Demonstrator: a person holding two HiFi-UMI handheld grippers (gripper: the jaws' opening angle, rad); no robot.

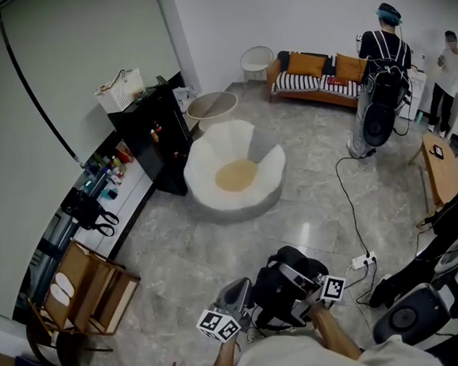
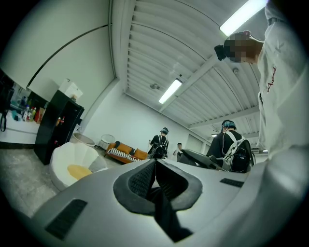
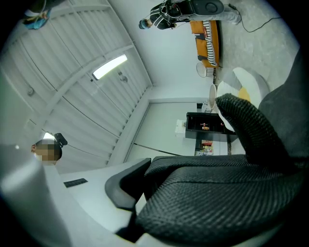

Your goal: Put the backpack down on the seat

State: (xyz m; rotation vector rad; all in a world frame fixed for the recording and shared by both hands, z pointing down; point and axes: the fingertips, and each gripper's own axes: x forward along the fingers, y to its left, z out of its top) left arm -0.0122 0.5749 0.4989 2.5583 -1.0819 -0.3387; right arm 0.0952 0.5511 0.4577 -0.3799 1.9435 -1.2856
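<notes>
Held the backpack (image 1: pixel 284 290) near, well apart from the far seat (image 1: pixel 212 152), the right gripper (image 3: pixel 140 188) clamped on its mesh strap (image 3: pixel 217 193) and the left gripper (image 2: pixel 155 169) shut on, apparently, a thin black strap (image 2: pixel 166 217), with the walk over and the putting down both left to do.

Orange sofa (image 1: pixel 315 78) by far wall; black cabinet (image 1: pixel 155 138) left; wooden crate (image 1: pixel 95 289).

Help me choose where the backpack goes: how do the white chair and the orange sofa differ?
The white chair is round and petal-shaped; the sofa is long and straight. The chair stands mid-floor, the sofa against the far wall. Both are cushioned seats.
</notes>
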